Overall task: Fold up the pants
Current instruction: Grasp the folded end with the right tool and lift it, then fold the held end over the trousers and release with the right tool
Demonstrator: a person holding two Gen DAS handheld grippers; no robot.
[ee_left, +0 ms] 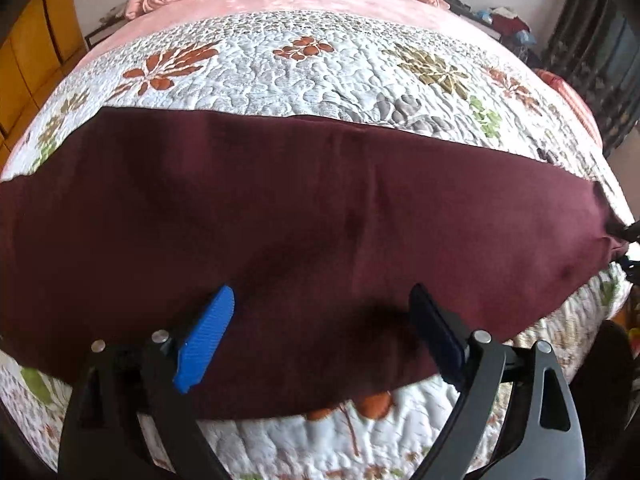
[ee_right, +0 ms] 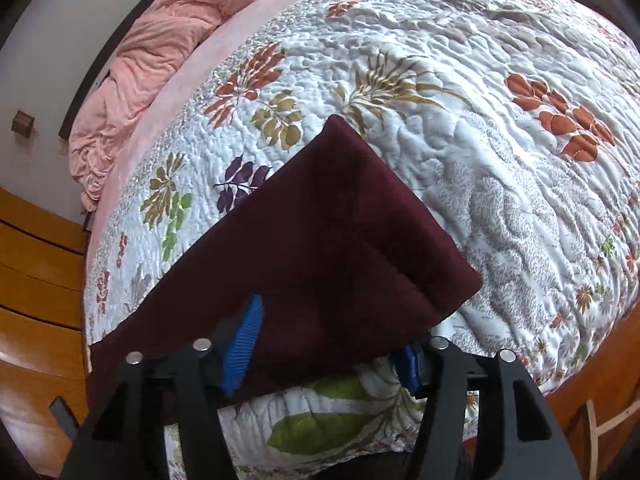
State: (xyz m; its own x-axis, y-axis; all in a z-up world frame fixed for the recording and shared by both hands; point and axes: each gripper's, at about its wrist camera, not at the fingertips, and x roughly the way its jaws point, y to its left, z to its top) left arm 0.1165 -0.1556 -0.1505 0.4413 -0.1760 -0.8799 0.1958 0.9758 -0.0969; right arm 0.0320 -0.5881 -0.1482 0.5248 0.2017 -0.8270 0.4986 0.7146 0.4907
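- Our quilt (ee_left: 304, 80) covers the bed.
- The maroon pants (ee_left: 280, 216) lie flat across it.
- Our left gripper (ee_left: 320, 320) hangs released over their near edge.
- Our right gripper (ee_right: 332, 340) spreads wide around the cloth's end, fingers apart.

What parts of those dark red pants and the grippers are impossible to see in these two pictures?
- Left wrist view: the pants run off the left edge, so that end is cut off.
- Left wrist view: the right gripper is a sliver at the frame edge.
- Right wrist view: the pants' near edge lies behind the right gripper.
- Both views: waistband and leg openings cannot be told apart; the layers underneath are hidden.
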